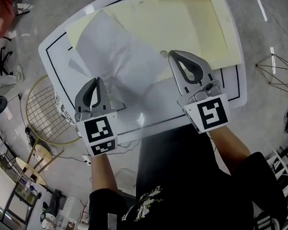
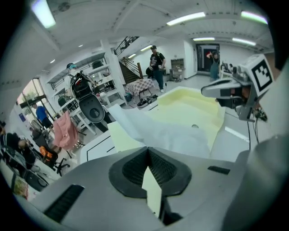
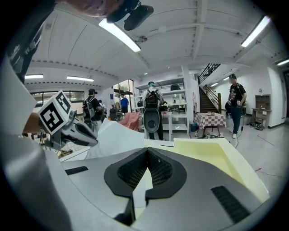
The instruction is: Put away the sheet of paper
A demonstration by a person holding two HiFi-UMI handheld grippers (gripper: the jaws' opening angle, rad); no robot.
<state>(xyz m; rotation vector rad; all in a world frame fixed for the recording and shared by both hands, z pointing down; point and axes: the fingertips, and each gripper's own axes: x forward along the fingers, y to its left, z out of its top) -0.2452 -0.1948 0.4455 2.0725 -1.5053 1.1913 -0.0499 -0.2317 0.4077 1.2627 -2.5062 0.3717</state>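
Observation:
A white sheet of paper (image 1: 118,53) lies bent over a pale yellow folder (image 1: 187,23) on the white table (image 1: 56,50). My left gripper (image 1: 98,81) is at the sheet's near left corner, shut on that edge. In the right gripper view the sheet (image 3: 113,135) rises to a peak beside it. In the left gripper view the sheet (image 2: 171,135) starts right at the closed jaw tips (image 2: 147,150), which hide its near edge. My right gripper (image 1: 172,53) is shut with nothing visibly in it. It hangs over the folder's near edge (image 3: 212,153), just right of the sheet.
The table's near edge (image 1: 148,131) runs just in front of my body. A round wire rack (image 1: 43,111) stands on the floor at the left. Shelves, a black speaker (image 3: 152,119) and people (image 2: 157,65) fill the room beyond the table.

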